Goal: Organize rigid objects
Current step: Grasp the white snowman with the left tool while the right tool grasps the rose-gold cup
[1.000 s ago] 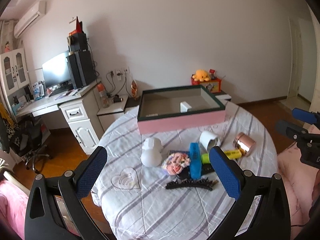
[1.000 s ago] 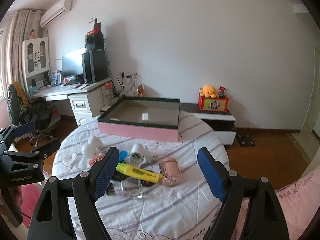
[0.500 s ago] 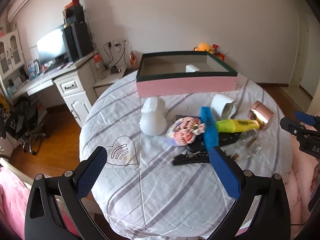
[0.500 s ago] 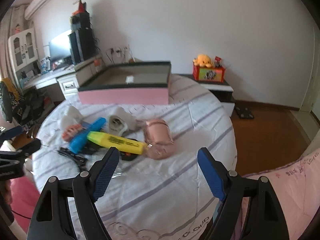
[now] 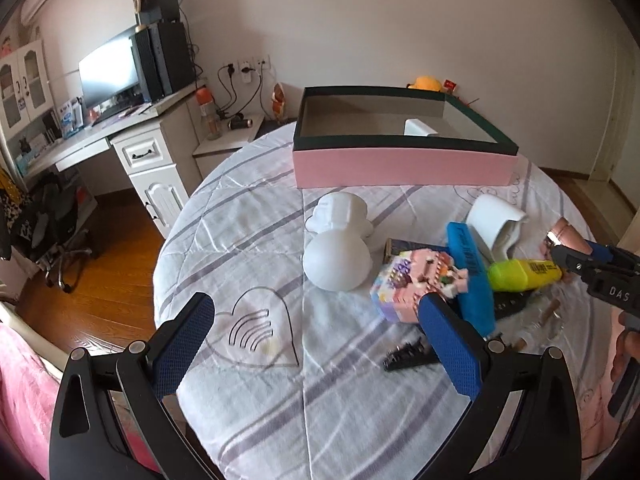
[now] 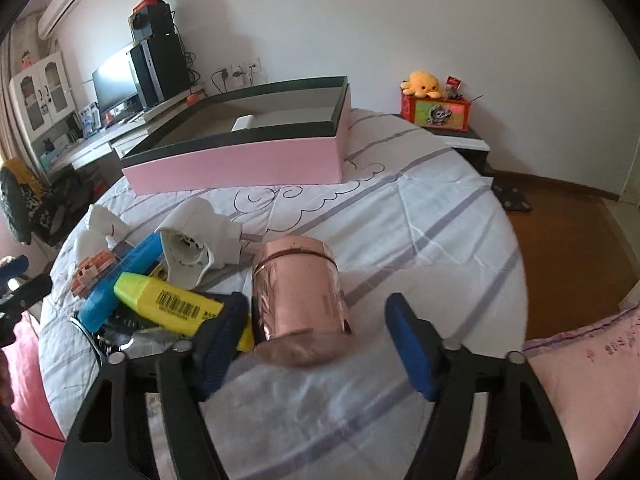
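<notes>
A copper-coloured cylinder (image 6: 298,288) lies on its side on the striped round table (image 6: 420,216). My right gripper (image 6: 316,300) straddles it and its jaws are closing; the right pad still stands apart from it. To its left lie a yellow highlighter (image 6: 172,304), a blue bar (image 6: 120,280) and a white cup-like piece (image 6: 196,240). My left gripper (image 5: 315,298) hovers open over the cloth, just short of a white snowman figure (image 5: 340,256) and a pink block toy (image 5: 408,284). A pink box (image 5: 400,164) with a dark rim stands behind, with a small white block (image 5: 418,127) inside.
A black hair clip (image 5: 404,356) lies near the left gripper's right finger. A desk with a monitor (image 5: 108,72) and an office chair stand left of the table. A low cabinet with a yellow plush (image 6: 426,84) is behind it. Pink bedding (image 6: 592,360) borders the table at right.
Both grippers have come down and closer to the objects on the table. The right gripper's jaws have narrowed and now straddle the copper cylinder.
</notes>
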Demonstrator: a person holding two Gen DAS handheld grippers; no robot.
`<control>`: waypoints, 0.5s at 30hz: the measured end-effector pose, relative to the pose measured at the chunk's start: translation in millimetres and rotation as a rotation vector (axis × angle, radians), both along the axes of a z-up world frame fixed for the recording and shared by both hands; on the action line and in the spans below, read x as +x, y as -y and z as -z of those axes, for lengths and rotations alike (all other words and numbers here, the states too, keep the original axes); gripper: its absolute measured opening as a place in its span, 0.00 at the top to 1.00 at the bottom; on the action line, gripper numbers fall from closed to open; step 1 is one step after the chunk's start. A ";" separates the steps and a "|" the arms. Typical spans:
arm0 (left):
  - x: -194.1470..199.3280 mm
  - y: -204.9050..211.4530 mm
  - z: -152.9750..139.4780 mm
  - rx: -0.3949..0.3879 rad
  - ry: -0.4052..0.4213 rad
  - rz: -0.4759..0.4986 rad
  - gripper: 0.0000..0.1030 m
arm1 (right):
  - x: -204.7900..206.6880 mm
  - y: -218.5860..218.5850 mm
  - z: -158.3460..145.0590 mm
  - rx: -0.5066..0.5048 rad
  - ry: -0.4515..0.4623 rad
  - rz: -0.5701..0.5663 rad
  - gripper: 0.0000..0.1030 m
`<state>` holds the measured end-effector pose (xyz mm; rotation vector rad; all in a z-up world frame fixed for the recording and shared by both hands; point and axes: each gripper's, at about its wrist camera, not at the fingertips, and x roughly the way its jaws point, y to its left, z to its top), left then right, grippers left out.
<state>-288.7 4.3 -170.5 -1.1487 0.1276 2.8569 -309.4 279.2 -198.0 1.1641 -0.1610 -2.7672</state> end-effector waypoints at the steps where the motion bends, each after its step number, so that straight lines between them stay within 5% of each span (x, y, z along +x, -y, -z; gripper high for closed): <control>1: -3.9 0.0 1.2 -0.002 0.003 -0.001 0.00 | -2.7 -1.4 0.3 -0.011 0.002 -0.008 0.38; 3: -14.1 0.5 4.1 -0.004 0.009 -0.008 0.00 | -7.2 -0.8 1.7 -0.014 0.012 -0.027 0.53; 15: -67.9 5.3 22.2 0.014 0.061 -0.036 0.00 | -19.0 7.9 10.7 0.054 0.027 -0.037 0.54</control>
